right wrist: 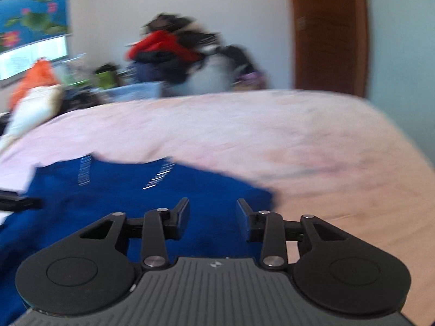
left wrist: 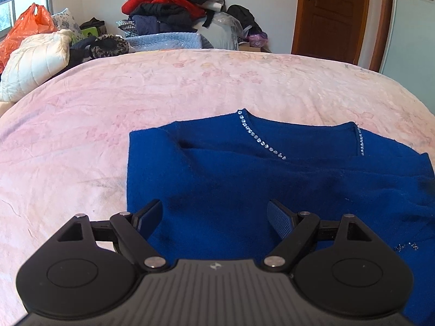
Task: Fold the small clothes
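Observation:
A deep blue knit top (left wrist: 244,179) with a rhinestone-trimmed neckline (left wrist: 261,142) lies on the pink bedspread (left wrist: 136,103), its sides folded in over the body. My left gripper (left wrist: 216,213) hovers over the top's near left part with its jaws wide open and nothing between them. In the blurred right wrist view the same blue top (right wrist: 114,190) fills the lower left. My right gripper (right wrist: 213,212) is over its right edge, jaws partly open, nothing pinched. The tip of the other gripper (right wrist: 19,203) pokes in at the far left.
Behind the bed rises a pile of clothes (left wrist: 168,8) in red, black and navy. A white quilted jacket (left wrist: 35,59) and an orange plastic bag (left wrist: 24,30) sit at the back left. A brown wooden door (left wrist: 331,13) stands at the back right.

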{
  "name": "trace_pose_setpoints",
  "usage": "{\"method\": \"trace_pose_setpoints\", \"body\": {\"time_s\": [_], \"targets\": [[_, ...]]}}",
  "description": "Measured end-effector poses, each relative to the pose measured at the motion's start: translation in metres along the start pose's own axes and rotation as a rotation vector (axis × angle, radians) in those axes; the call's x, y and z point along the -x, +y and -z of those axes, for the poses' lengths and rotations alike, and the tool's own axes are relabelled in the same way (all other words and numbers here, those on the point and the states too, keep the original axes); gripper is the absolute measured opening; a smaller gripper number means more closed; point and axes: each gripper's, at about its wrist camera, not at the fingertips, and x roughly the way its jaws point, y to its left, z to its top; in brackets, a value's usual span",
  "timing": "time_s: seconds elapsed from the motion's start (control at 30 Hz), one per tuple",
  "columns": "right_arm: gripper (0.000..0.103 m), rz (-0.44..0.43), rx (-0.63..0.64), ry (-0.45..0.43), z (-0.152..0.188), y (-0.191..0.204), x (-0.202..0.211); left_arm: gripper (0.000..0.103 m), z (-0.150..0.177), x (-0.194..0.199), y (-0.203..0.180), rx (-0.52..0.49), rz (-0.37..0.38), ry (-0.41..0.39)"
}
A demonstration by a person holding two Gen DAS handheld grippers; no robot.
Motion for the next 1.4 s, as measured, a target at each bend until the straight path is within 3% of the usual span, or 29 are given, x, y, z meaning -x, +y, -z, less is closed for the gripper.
{"method": "trace_pose_setpoints", "body": {"time_s": [0.03,0.1,0.23,0.33,0.4,0.5,0.63,0.73,0.93,1.17,1.4], "targets": [[0.050,-0.022,-0.007,0.044,0.002,0.001,-0.008,0.084,0.001,0.000,-0.001,-0.001,0.000,0.002],[0.052,0.030,-0.025,0.095,0.007,-0.002,-0.023,0.084,0.004,0.001,-0.003,-0.005,0.002,0.010],[0.055,0.091,-0.131,0.023,0.002,-0.009,-0.008,0.084,0.009,0.003,-0.006,-0.026,0.001,0.009],[0.075,0.089,-0.028,-0.034,0.002,0.013,0.008,0.084,0.012,0.002,-0.008,-0.043,-0.008,0.008],[0.087,0.064,0.020,-0.007,0.006,0.022,0.004,0.084,0.014,0.001,-0.009,-0.041,-0.010,0.015],[0.084,0.118,0.003,0.092,0.008,0.018,-0.013,0.084,0.016,0.003,-0.011,-0.041,-0.009,0.017],[0.085,0.081,-0.070,0.030,0.010,0.015,0.006,0.084,0.019,0.007,-0.013,-0.064,-0.011,0.015],[0.087,0.069,-0.051,-0.014,0.011,0.024,0.024,0.084,0.021,0.011,-0.012,-0.061,-0.009,0.014],[0.090,0.054,-0.025,-0.025,0.009,0.035,0.050,0.084,0.032,0.025,-0.014,-0.050,0.002,0.024],[0.100,0.002,-0.027,-0.053,0.021,0.053,0.088,0.084,0.056,0.048,-0.013,-0.025,0.028,0.044],[0.103,-0.012,-0.051,-0.034,0.045,0.081,0.095,0.084,0.080,0.067,-0.014,-0.006,0.016,0.045]]}}
